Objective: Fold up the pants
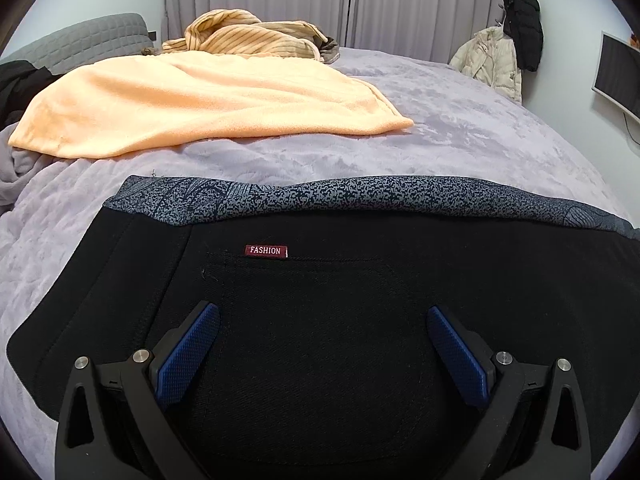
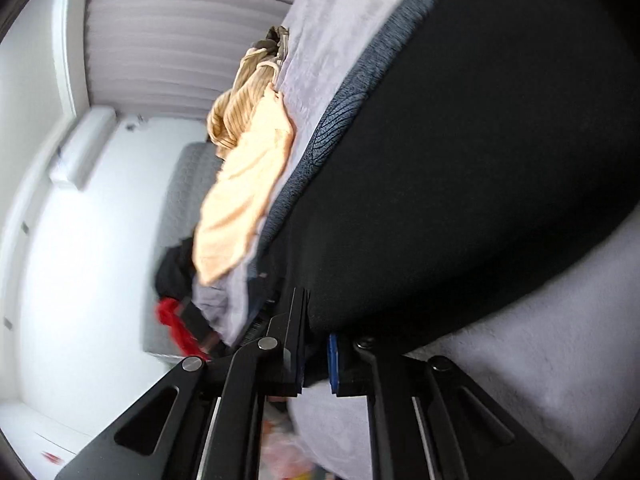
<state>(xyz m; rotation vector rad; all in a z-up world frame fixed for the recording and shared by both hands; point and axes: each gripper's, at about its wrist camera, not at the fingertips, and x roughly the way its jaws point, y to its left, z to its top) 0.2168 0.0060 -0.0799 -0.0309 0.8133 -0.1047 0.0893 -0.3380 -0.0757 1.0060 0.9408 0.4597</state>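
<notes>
Black pants (image 1: 320,300) with a speckled grey waistband (image 1: 360,196) and a red FASHION tag (image 1: 266,251) lie flat on the lilac bed cover (image 1: 480,140). My left gripper (image 1: 323,316) hovers over the seat of the pants, blue pads wide apart and empty. In the right wrist view, rolled on its side and blurred, my right gripper (image 2: 316,360) is shut on the edge of the pants (image 2: 460,180), with black fabric pinched between the pads.
A peach towel (image 1: 200,108) and a striped tan garment (image 1: 248,36) lie further up the bed. A grey headboard (image 1: 80,40) is at back left. Jackets (image 1: 504,52) hang at the right wall beside a monitor (image 1: 618,76). Curtains stand behind.
</notes>
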